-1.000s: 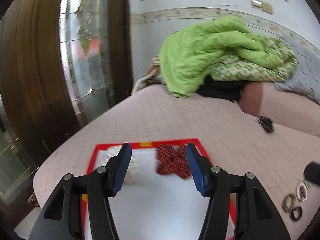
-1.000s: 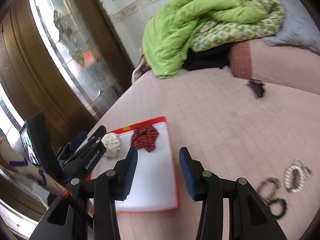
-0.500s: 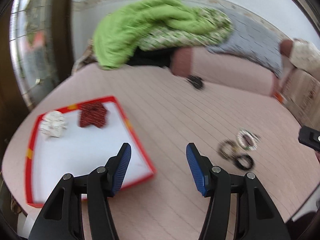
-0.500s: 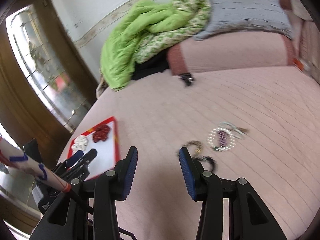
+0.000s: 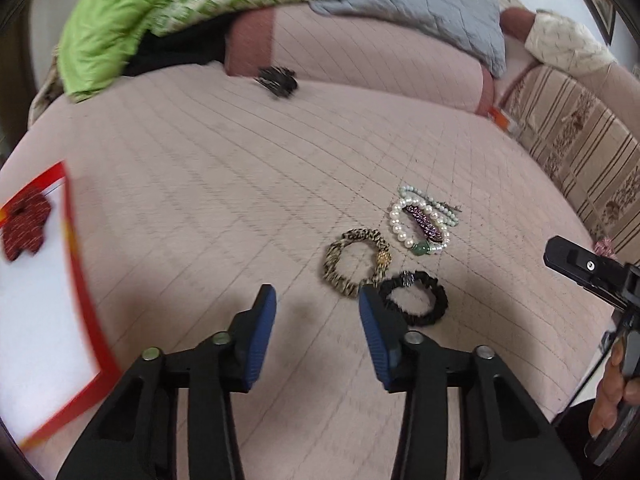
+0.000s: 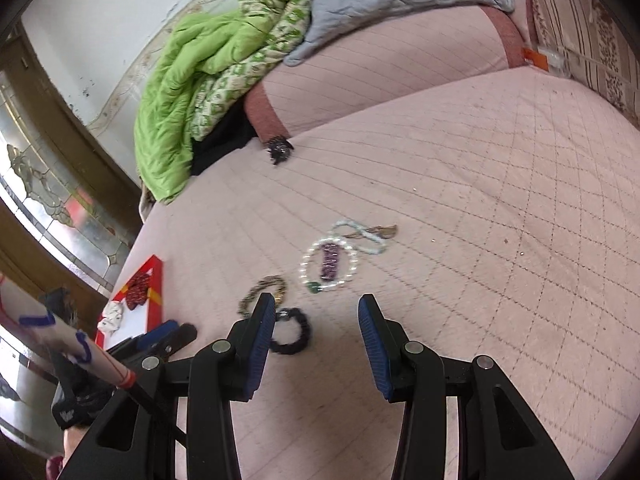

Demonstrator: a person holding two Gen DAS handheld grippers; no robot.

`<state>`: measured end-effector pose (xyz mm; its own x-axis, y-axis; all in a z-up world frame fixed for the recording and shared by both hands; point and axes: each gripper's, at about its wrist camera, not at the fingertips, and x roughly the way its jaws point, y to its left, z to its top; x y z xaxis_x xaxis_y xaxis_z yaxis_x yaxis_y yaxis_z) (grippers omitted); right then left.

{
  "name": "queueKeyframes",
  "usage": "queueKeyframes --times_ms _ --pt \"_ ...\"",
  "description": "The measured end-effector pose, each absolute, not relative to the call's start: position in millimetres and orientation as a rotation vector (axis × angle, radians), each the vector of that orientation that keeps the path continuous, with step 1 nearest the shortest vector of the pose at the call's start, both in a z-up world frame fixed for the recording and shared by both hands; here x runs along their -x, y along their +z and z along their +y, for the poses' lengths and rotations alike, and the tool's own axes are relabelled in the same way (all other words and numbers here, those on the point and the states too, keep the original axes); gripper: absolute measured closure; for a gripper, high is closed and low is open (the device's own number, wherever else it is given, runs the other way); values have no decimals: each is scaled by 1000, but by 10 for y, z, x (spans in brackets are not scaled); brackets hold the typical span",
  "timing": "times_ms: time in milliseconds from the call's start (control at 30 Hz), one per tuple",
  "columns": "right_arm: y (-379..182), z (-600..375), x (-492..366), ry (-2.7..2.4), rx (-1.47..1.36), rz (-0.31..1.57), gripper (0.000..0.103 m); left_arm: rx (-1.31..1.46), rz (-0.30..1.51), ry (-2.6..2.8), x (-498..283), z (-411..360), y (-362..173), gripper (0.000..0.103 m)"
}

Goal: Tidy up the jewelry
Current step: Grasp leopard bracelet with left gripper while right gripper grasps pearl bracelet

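Loose jewelry lies on the pink quilted bed: a leopard-print scrunchie (image 5: 334, 264) (image 6: 280, 282), a black scrunchie (image 5: 438, 300) (image 6: 304, 330), and a pearl bracelet (image 5: 396, 224) (image 6: 304, 270) ringing a purple clip (image 5: 426, 222). My left gripper (image 5: 316, 300) hovers just left of the two scrunchies, its jaws closing with nothing between them. My right gripper (image 6: 316, 316) stands open and empty just short of the pearl bracelet, with the scrunchies by its left finger. A red-rimmed white tray (image 5: 78, 256) (image 6: 156, 284) at the left holds a red scrunchie (image 5: 24, 224).
A white scrunchie (image 6: 112, 316) also lies on the tray. A black claw clip (image 5: 278, 80) rests near the pink bolster. A green quilt (image 6: 180, 92) and a grey pillow (image 5: 432, 4) are piled at the back. A striped sofa (image 5: 580, 140) borders the right side.
Both views have swung from the tray rightward and down to the loose jewelry, which is now close ahead. The left jaws stand narrower than before.
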<state>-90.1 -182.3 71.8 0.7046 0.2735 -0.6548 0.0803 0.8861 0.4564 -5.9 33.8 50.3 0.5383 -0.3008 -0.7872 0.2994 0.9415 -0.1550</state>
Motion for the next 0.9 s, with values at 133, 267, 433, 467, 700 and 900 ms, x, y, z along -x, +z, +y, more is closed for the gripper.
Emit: queueKeyframes --times_ms 133,267,433,467,700,900 --pt "574 -1953 787 98 -488 806 56 -33 962 -361 -186 163 361 68" --pt "503 -2008 603 103 -510 816 56 -50 993 -368 -349 30 195 75" --pt "497 -1802 356 153 -445 827 59 -145 943 -334 -366 -75 173 96" --pt "481 -1746 295 165 -432 837 62 -127 944 -338 -377 -44 171 97" --pt "356 -1377 -29 223 -343 901 70 -45 930 -309 -453 280 250 97" --pt "197 -1134 -254 219 -279 978 76 -18 904 -276 -485 449 335 97"
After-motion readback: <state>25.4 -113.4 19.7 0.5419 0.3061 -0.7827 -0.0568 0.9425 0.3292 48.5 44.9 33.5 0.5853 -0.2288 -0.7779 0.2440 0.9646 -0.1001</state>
